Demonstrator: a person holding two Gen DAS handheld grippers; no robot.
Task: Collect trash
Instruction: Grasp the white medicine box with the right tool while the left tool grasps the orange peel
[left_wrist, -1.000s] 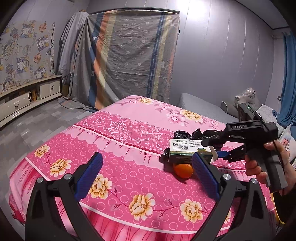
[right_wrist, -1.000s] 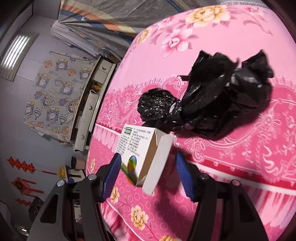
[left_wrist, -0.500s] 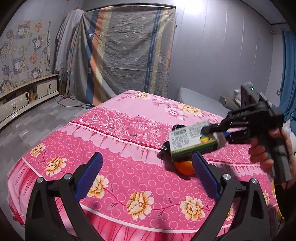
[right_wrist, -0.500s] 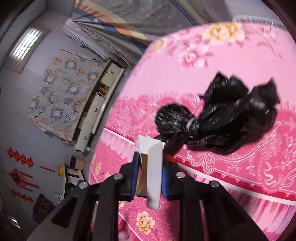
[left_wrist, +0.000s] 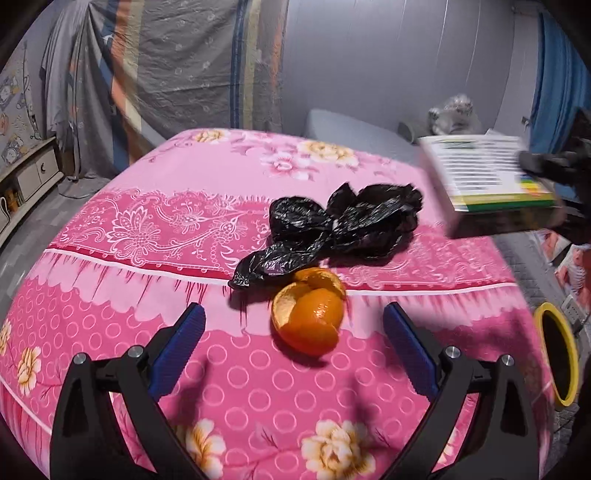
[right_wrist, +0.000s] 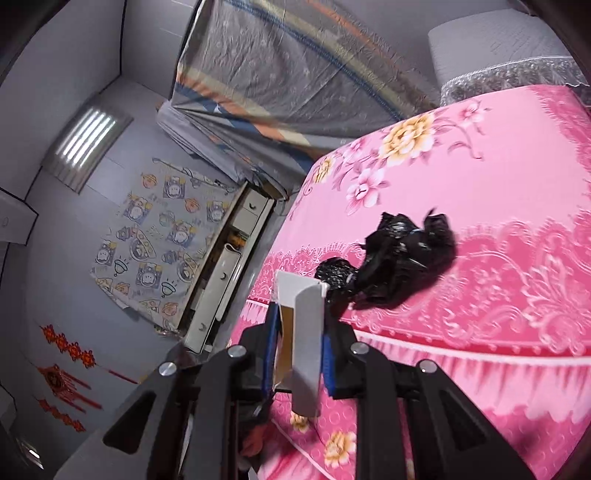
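Note:
My right gripper (right_wrist: 299, 354) is shut on a small white and green cardboard box (right_wrist: 303, 328) and holds it in the air. In the left wrist view the box (left_wrist: 487, 177) hangs at the right, above the bed's edge. An orange peel (left_wrist: 310, 314) lies on the pink bedspread (left_wrist: 184, 229), between and just ahead of the open jaws of my left gripper (left_wrist: 293, 347), which is empty. A crumpled black plastic bag (left_wrist: 340, 229) lies just behind the peel; it also shows in the right wrist view (right_wrist: 395, 258).
A yellow-rimmed bin (left_wrist: 557, 358) stands on the floor at the bed's right side. A striped sheet (left_wrist: 177, 62) covers furniture behind the bed. A low white cabinet (left_wrist: 29, 173) runs along the left wall.
My right gripper closed on the box, lifted it off the bed and carried it to the right. My left gripper moved closer to the orange peel, which is now uncovered.

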